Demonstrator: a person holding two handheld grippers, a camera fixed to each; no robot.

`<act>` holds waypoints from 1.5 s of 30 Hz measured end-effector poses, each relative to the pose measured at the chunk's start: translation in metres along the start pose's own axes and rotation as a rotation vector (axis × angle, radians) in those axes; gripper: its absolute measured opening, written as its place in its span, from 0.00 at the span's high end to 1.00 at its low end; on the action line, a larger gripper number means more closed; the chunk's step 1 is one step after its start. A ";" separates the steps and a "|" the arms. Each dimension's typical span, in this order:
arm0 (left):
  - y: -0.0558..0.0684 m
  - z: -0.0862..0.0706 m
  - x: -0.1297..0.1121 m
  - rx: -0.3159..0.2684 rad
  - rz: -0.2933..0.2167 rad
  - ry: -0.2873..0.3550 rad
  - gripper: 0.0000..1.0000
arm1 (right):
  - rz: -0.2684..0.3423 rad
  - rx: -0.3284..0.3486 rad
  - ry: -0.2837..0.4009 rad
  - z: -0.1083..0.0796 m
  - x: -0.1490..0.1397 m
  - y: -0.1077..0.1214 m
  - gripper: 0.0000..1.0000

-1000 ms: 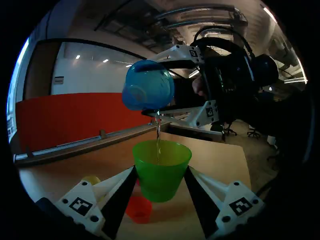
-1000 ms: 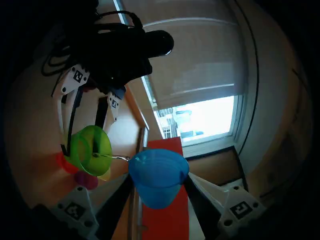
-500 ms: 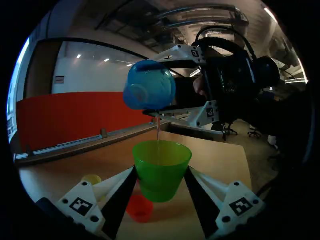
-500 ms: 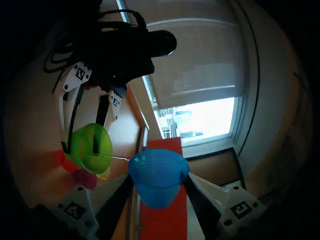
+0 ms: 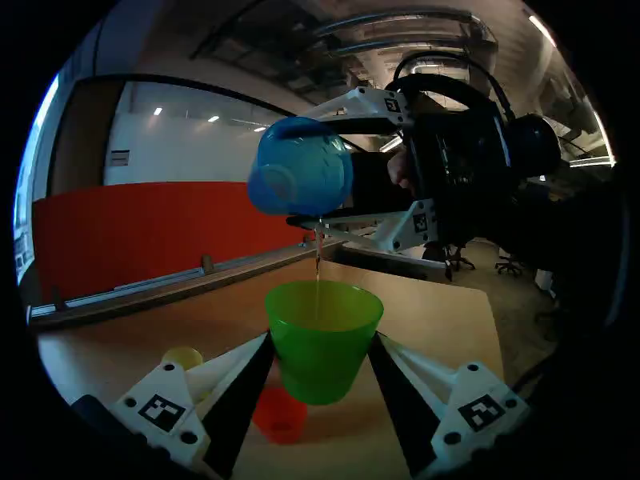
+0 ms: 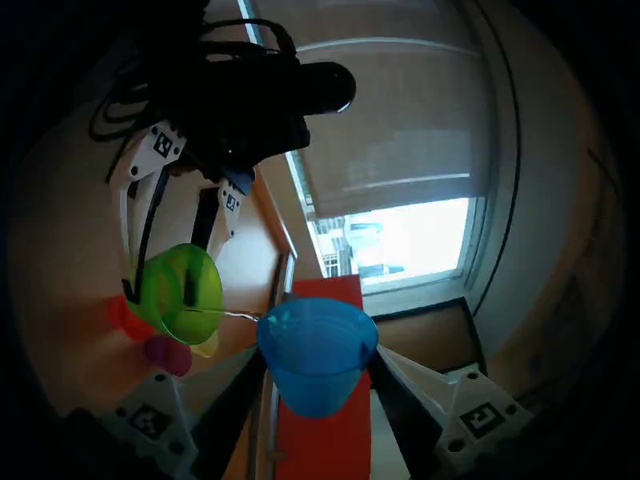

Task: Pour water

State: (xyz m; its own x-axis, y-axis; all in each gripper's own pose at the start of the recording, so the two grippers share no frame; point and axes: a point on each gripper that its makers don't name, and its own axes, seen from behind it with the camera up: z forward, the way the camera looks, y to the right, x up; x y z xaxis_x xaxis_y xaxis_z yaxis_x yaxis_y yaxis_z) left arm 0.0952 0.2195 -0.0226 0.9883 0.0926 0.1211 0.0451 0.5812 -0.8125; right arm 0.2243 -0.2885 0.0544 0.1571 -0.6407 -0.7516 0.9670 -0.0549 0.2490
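Observation:
A green cup stands upright between my left gripper's fingers, which are shut on it above the wooden table. Over it hangs a blue cup, tipped on its side and held by my right gripper. A thin stream of water falls from the blue cup's rim into the green one. In the right gripper view the blue cup sits between my right gripper's fingers, with the green cup and my left gripper beyond it.
An orange cup and a yellow cup stand on the table below the green cup. A pink cup shows beside them. A red wall panel and a ledge run along the table's far side. Office chairs stand to the right.
The blue cup has shifted slightly right and up in the left gripper view while water keeps streaming into the green cup. The green cup has barely moved.

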 end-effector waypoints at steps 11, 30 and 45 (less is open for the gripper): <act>0.001 0.001 -0.003 -0.003 -0.005 -0.002 0.19 | -0.022 -0.001 -0.004 0.001 -0.002 -0.002 0.12; -0.001 0.001 -0.005 0.000 -0.009 -0.001 0.19 | -0.066 -0.013 0.002 0.003 -0.001 0.001 0.12; -0.002 0.000 -0.005 0.002 -0.002 0.000 0.19 | -0.099 -0.015 0.000 0.004 -0.001 0.003 0.12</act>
State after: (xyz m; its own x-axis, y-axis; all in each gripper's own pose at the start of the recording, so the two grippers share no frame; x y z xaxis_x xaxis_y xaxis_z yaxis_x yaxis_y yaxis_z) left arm 0.0900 0.2179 -0.0222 0.9882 0.0916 0.1229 0.0469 0.5829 -0.8112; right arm 0.2260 -0.2909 0.0584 0.0604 -0.6327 -0.7720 0.9806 -0.1067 0.1642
